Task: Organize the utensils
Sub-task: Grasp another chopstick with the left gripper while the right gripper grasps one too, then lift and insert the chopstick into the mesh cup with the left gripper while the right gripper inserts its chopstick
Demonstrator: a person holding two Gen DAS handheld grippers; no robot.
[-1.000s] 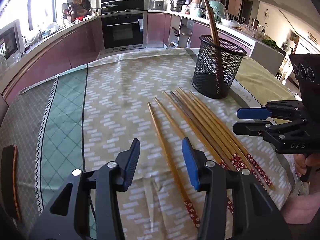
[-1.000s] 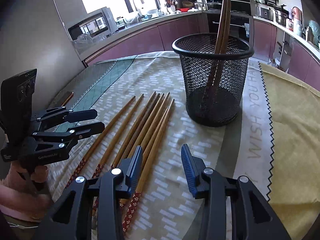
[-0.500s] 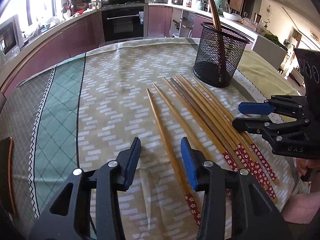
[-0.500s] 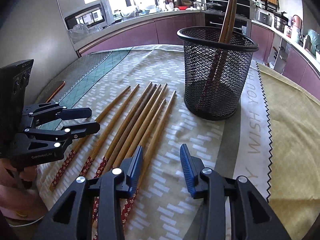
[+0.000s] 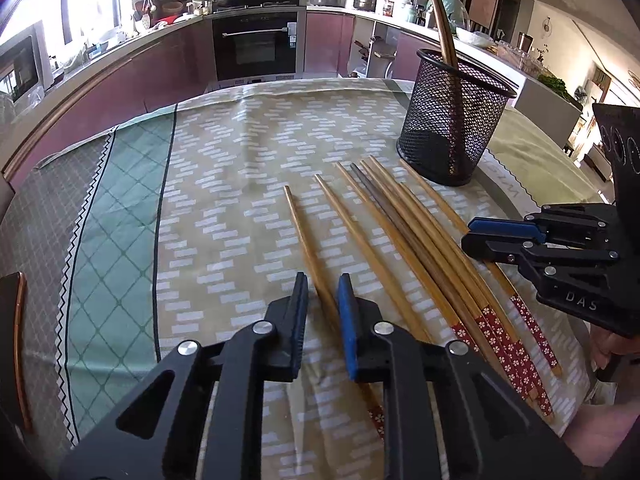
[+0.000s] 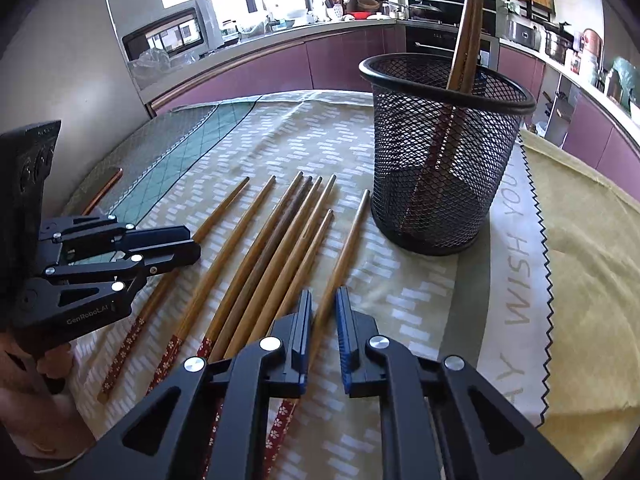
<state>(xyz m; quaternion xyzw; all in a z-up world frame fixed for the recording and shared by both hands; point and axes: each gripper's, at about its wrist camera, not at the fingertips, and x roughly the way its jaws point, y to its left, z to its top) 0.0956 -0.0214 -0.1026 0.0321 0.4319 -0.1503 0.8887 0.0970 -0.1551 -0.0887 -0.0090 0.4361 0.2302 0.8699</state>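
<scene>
The left gripper [image 5: 323,292] is straddling the leftmost chopstick [image 5: 303,236], fingers narrowly apart; the right gripper [image 6: 323,308] is likewise straddling the rightmost chopstick [image 6: 347,240].

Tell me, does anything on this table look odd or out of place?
One chopstick in the row lying on the tablecloth is noticeably darker, grey-brown among the golden ones. Only two chopsticks stand in the mesh basket; the rest lie loose. Nothing looks spilled or broken.
</scene>
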